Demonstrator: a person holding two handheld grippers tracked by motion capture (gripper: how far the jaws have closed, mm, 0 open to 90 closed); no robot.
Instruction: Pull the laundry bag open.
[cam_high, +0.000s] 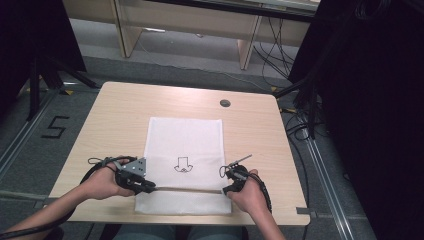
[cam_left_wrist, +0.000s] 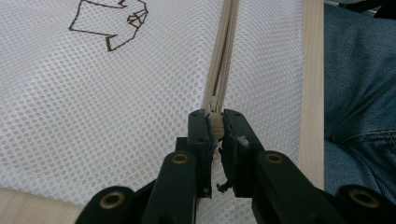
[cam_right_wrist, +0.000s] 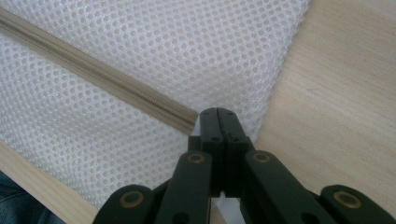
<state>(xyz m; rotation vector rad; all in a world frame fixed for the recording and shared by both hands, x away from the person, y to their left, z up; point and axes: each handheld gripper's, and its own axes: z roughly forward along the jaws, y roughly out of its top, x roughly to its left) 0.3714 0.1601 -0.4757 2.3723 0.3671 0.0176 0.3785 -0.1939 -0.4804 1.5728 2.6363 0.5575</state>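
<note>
White mesh is lying flat on the light wooden table (cam_high: 110, 115): one white net bag (cam_high: 184, 140) with one small dark drawing (cam_high: 183, 164) on it and one beige zipper (cam_high: 187, 189) running across near the person's edge. Two black grippers are working on it. The left gripper (cam_left_wrist: 215, 122) is pinching the zipper's little slider (cam_left_wrist: 214, 103) between nearly closed jaws. The right gripper (cam_right_wrist: 218, 114) is squeezing its jaws fully together on the bag's edge, just past the zipper's end. Bare table is showing all around the bag, with one round hole (cam_high: 225, 103) far off
</note>
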